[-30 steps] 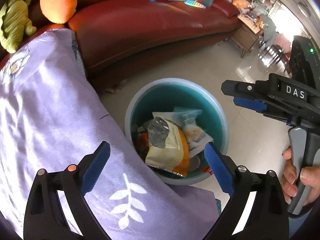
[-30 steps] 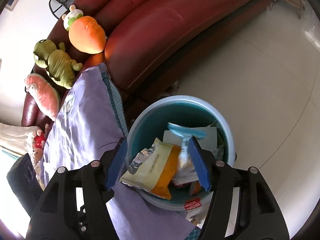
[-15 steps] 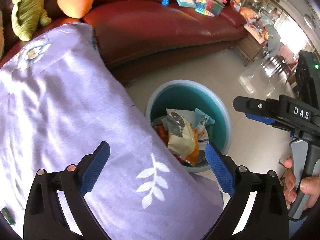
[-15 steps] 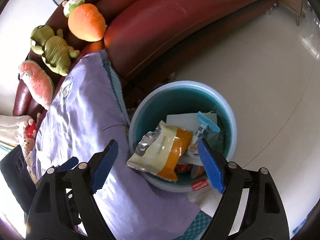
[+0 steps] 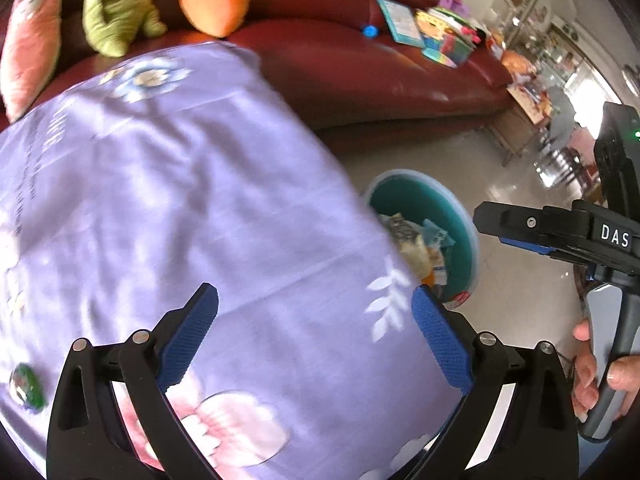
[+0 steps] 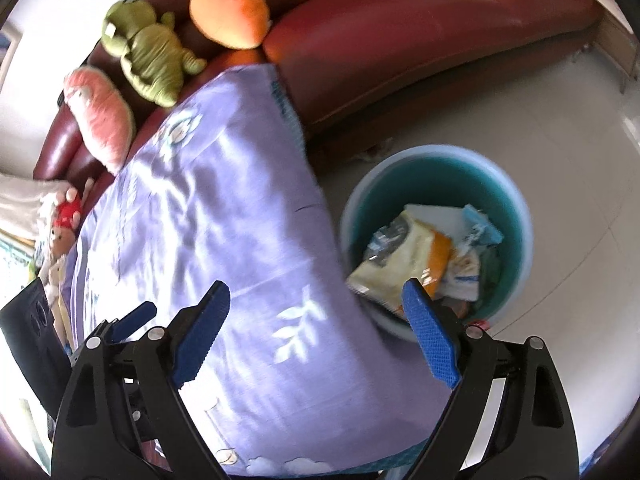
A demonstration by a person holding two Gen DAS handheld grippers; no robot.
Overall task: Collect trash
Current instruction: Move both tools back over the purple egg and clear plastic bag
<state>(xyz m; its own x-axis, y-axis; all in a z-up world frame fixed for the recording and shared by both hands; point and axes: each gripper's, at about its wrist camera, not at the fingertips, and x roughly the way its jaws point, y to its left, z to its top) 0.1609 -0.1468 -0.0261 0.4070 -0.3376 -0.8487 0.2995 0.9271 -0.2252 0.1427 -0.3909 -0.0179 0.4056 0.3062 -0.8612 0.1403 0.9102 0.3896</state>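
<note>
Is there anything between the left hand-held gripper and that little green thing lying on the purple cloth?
Nothing visible. The small green object lies in the open on the purple floral cloth, off to the left of the left hand-held gripper, whose jaws are open and empty.

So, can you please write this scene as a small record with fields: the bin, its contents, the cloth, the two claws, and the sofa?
bin: round teal bin on the pale floor, beside the purple cloth
contents: yellow and orange snack bag on top, blue and white wrappers beside it
cloth: purple floral cloth covering a raised surface
left claw: left claw open, nothing between the pads
right claw: right claw opening, empty
sofa: red sofa with an orange plush and a green plush
</note>
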